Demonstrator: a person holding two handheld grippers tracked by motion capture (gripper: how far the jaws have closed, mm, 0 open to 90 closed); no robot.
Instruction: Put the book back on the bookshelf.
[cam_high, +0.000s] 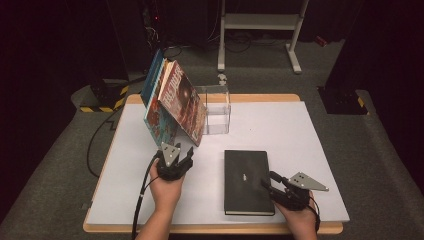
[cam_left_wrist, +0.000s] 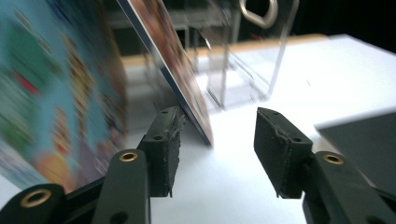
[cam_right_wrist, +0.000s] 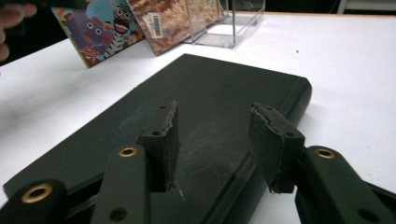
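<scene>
The black book (cam_high: 248, 181) lies flat on the white desk (cam_high: 310, 150), in front of the clear stand (cam_high: 216, 109) and a little to its right, near the desk's front edge. Some colourful books (cam_high: 170, 102) lean against the left side of that clear stand, tilted over like a slide. The right tongs (cam_right_wrist: 212, 140) are spread wide and sit low over the near right corner of the black book, pinching nothing. The left tongs (cam_high: 175, 161) are spread too, just in front of the leaning books, with the bottom edge of the front book poking between the jaws but not squeezed. Here is what could go wrong. The leaning books look wobbly, so a bump from the left tongs could make them slide down flat on the desk. The black book is wide and smooth, so if the right tongs grab only a corner, it may slip out or swing down. It could also knock the clear stand if it is pushed in too fast.
</scene>
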